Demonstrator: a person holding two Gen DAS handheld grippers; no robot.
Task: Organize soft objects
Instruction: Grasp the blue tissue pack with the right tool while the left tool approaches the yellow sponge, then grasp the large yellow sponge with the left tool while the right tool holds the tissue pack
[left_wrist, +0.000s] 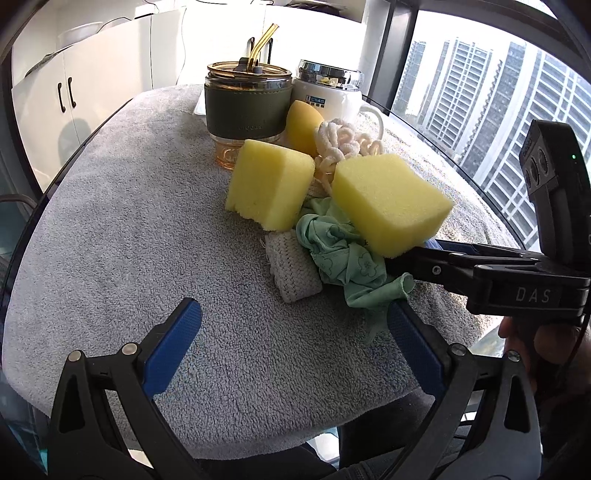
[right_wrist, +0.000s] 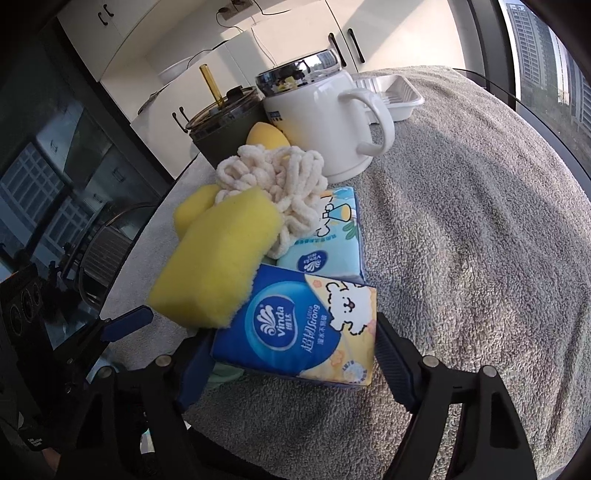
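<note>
Tissue pack (right_wrist: 295, 328), blue & shiny, sits between right gripper (right_wrist: 291, 360) jaws, both pads touching it. Left gripper (left_wrist: 293, 343) wide open, holds nothing, near 2 squishy yellow sponges (left_wrist: 271, 184) on fuzzy gray towel (left_wrist: 129, 229).

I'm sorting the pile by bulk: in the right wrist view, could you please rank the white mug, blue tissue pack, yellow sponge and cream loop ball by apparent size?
1. White mug, though farthest away.
2-3. Blue tissue pack and yellow sponge: alike, both nearest the camera, so unranked.
4. Cream loop ball.
</note>
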